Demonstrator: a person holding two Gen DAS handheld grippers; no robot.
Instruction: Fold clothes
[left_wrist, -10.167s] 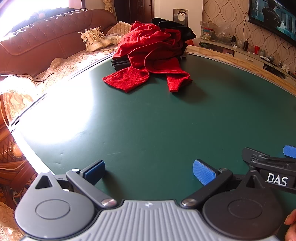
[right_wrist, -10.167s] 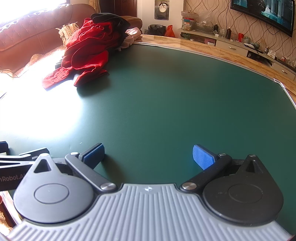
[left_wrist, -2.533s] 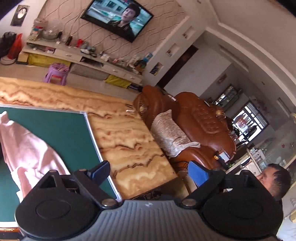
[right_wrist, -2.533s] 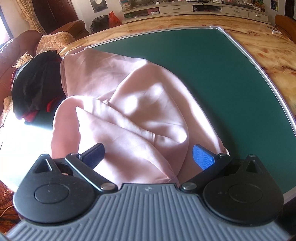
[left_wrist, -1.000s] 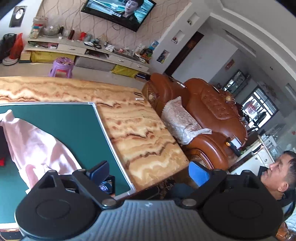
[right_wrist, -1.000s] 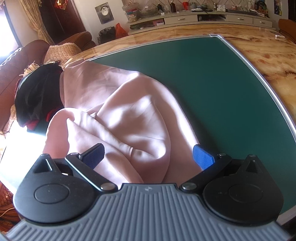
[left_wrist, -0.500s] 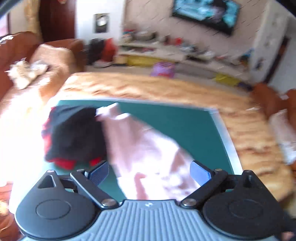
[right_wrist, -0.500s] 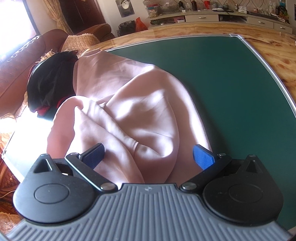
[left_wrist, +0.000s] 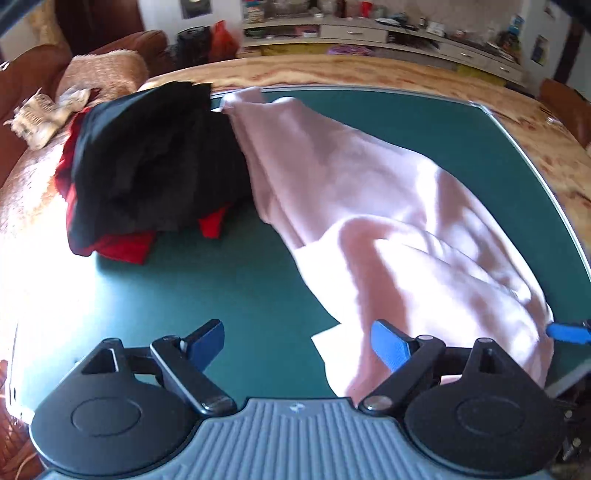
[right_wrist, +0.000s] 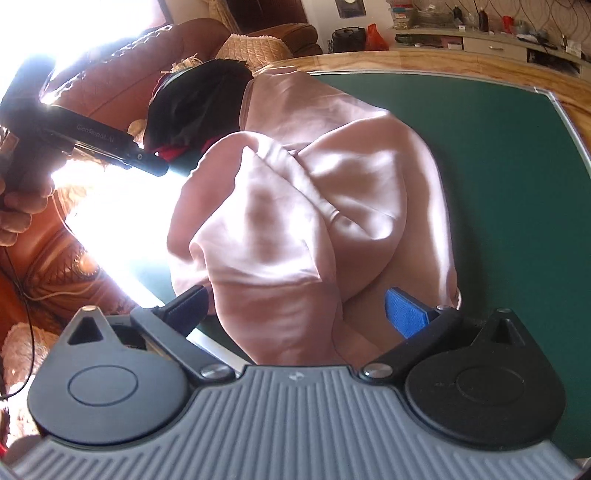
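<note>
A pale pink garment (left_wrist: 388, 221) lies crumpled on the green table mat (left_wrist: 240, 288), running from the far edge to the near right. It also fills the right wrist view (right_wrist: 314, 206). My left gripper (left_wrist: 295, 343) is open and empty, just left of the garment's near hem. My right gripper (right_wrist: 295, 306) is open, its blue pads on either side of the garment's near folds. One of its blue fingertips (left_wrist: 567, 332) shows at the right edge of the left wrist view. The left gripper's body (right_wrist: 99, 144) shows at the left of the right wrist view.
A pile of black and red clothes (left_wrist: 147, 166) sits at the far left of the mat, touching the pink garment. It also shows in the right wrist view (right_wrist: 195, 99). A marble-patterned table border (left_wrist: 369, 74) surrounds the mat. A brown sofa (right_wrist: 129, 85) stands behind.
My left gripper has swung round from facing the room to facing the table and the pink garment. My right gripper has moved closer over the garment's near folds.
</note>
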